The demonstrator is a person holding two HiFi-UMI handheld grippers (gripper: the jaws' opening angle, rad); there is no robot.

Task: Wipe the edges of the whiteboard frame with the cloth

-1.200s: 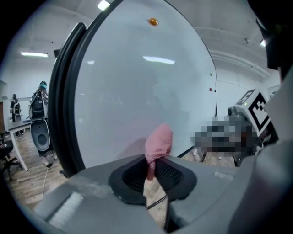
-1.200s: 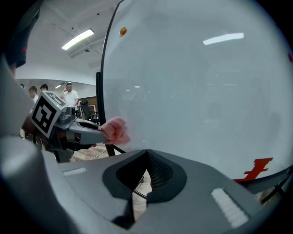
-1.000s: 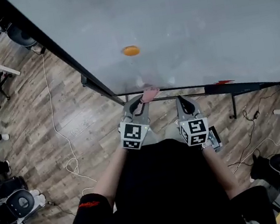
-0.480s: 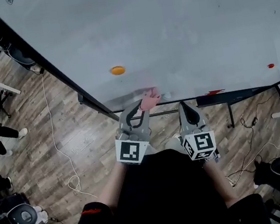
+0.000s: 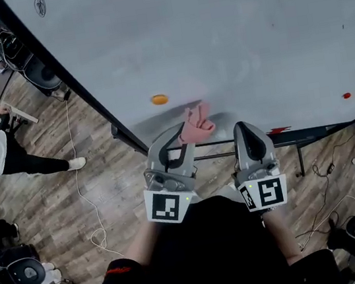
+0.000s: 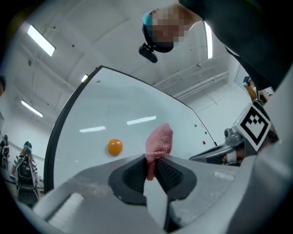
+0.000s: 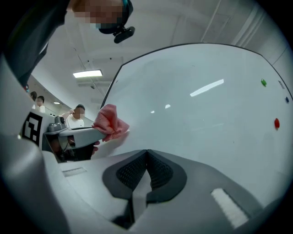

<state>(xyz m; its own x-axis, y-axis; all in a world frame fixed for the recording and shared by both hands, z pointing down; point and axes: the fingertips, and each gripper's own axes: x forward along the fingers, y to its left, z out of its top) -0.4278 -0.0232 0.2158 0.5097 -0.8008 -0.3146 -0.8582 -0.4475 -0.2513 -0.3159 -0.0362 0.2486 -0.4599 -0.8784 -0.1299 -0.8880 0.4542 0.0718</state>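
Above the frame (image 5: 322,127), perhaps touching the board (image 5: 213,32), the head view shows the cloth (image 5: 196,123) in the left gripper (image 5: 186,135). Left gripper view: fingers (image 6: 132,173) clamp one corner, so dragging may tug it loose. Right gripper view: right gripper (image 7: 146,160) fingers together, empty.

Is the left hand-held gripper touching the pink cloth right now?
Touching. The left gripper view shows the left hand-held gripper shut on the pink cloth, with a fold of it pinched between the two pads.

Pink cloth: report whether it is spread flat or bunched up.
Bunched up: the pink woven cloth sticks out as a crumpled wad from the left claw, which is shut on it.
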